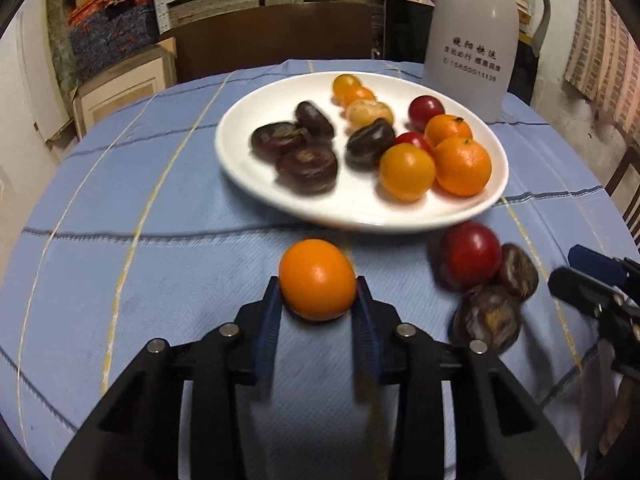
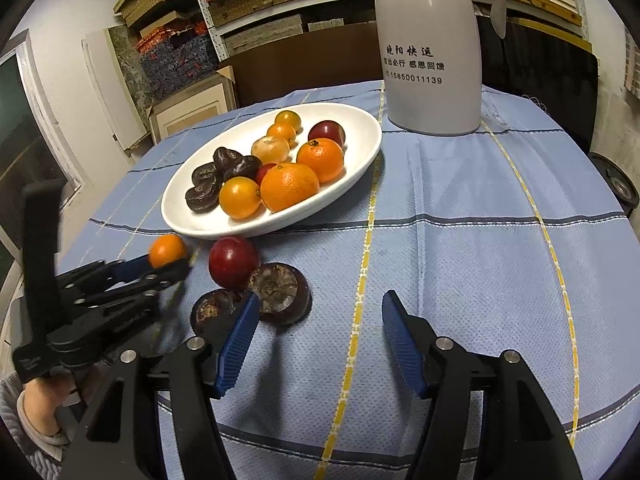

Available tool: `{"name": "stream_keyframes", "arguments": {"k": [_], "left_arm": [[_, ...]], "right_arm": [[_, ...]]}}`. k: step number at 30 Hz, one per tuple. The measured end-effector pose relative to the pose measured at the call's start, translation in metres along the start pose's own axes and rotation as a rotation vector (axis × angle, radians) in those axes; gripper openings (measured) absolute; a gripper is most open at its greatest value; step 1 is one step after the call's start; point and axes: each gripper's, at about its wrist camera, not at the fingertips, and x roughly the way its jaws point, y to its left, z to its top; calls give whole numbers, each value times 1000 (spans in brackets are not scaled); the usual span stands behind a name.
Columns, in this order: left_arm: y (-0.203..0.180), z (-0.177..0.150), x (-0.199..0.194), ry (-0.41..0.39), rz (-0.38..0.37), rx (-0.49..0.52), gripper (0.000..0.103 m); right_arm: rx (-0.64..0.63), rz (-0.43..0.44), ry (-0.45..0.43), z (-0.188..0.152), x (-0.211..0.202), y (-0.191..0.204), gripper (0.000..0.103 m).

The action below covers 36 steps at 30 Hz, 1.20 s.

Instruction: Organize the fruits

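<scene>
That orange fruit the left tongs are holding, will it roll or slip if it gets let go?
The orange fruit looks round and smooth, so it would probably roll on the flat tablecloth. Its glossy skin may be slippery; only the tips of the left tongs pinch its sides, so it might squirt out. It seems firm, not squashed.

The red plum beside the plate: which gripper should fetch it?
Right, probably. The right gripper is open and empty near the red plum; the left gripper already clamps an orange fruit.

We are reading white jug (image 2: 430, 40) print: Chinese characters in two lines, "感恩回馈" legible in the second, then number 15850011139 beneath.
</scene>
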Motion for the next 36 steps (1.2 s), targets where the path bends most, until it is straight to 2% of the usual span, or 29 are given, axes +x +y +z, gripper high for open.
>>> {"name": "stream_keyframes", "arguments": {"k": [6,12,19,20,22,26,31,36], "left_arm": [[19,-7,-6,-1,7,-67,36],[19,-9,-8,-1,19,-50,36],[15,-8,-7,0,32,-32,36],[14,-8,-7,0,32,-32,36],[14,-8,-6,0,30,-34,36],[13,-8,-7,-1,25,-34,35],[10,-10,-10,-7,20,-27,35],[-4,-26,-26,-19,14,-3,36]], "right_arm": [[-36,-6,10,-4,5,6,65],[-73,-19,23,-6,12,13,65],[-50,9,50,4,30,18,64],[-56,4,51,5,32,20,63],[-83,17,58,5,32,26,43],[-160,-29,55,-2,26,37,43],[-150,-31,50,-9,18,34,43],[-146,-45,27,-18,4,32,43]]}}
